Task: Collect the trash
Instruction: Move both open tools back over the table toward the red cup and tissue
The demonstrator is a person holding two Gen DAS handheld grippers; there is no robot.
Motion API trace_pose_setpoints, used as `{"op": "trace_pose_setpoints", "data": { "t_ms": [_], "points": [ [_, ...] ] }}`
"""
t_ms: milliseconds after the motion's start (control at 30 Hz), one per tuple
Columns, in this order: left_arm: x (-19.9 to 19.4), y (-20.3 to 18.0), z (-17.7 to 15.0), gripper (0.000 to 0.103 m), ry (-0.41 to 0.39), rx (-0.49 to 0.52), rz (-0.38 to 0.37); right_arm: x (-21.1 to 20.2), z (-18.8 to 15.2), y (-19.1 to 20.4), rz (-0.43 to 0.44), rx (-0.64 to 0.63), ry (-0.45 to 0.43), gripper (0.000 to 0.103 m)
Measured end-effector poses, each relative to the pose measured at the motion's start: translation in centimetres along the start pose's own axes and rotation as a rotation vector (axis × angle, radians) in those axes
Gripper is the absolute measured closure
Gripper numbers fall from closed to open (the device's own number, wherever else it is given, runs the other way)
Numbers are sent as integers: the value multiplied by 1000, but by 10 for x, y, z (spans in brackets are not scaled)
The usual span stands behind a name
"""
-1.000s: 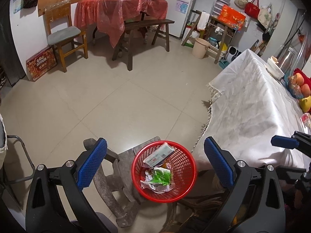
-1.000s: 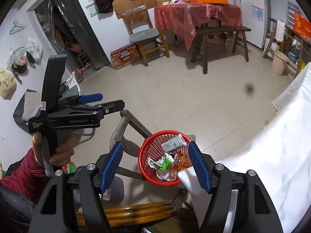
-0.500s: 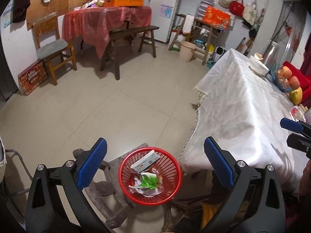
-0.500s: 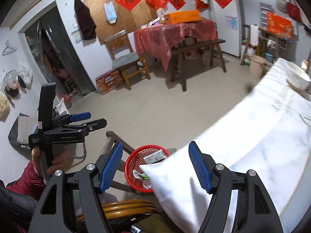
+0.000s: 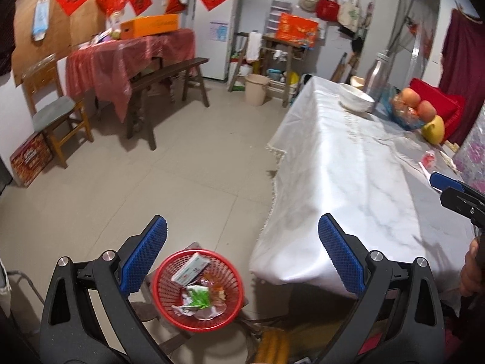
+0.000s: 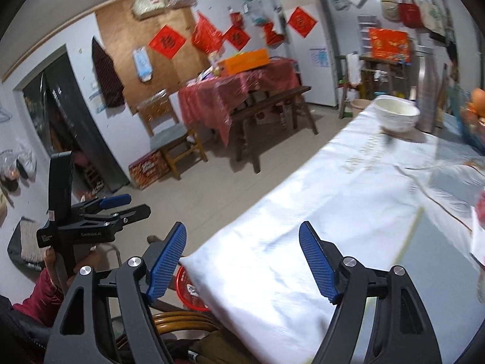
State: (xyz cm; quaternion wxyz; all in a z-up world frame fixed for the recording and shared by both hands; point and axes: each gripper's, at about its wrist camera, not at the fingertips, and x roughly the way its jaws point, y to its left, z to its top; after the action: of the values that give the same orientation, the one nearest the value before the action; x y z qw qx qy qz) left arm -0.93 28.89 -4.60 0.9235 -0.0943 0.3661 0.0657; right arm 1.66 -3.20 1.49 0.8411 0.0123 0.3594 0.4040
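Red mesh basket point(image 5: 197, 288) upright, holding crumpled wrappers point(image 5: 198, 298).

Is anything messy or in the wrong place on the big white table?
Yes, a little. A small red-and-white wrapper lies loose on the white tablecloth near the fruit bowl, not in the red basket on the floor, where other trash already sits. Nothing looks spilled or broken.

dim indoor light, motion blur, fisheye vignette

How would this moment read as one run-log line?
left gripper: open, empty | right gripper: opening, empty | red plastic mesh basket: holds wrappers
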Motion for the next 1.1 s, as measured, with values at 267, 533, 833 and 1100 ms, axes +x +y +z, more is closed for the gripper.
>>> {"op": "trace_pose_setpoints", "data": {
  "t_ms": [267, 533, 833, 1100],
  "points": [
    [15, -59, 9, 7, 18, 59, -82, -50, -21, -64, -100, 109, -88, 26],
    [39, -126, 22, 7, 42, 121, -179, -95, -42, -141, -228, 240, -153, 25],
    [72, -209, 48, 7, 76, 214, -273, -135, -63, -218, -376, 347, -210, 23],
    [113, -288, 67, 7, 126, 306, -341, -142, -72, -266, -424, 430, -222, 19]
  ]
}}
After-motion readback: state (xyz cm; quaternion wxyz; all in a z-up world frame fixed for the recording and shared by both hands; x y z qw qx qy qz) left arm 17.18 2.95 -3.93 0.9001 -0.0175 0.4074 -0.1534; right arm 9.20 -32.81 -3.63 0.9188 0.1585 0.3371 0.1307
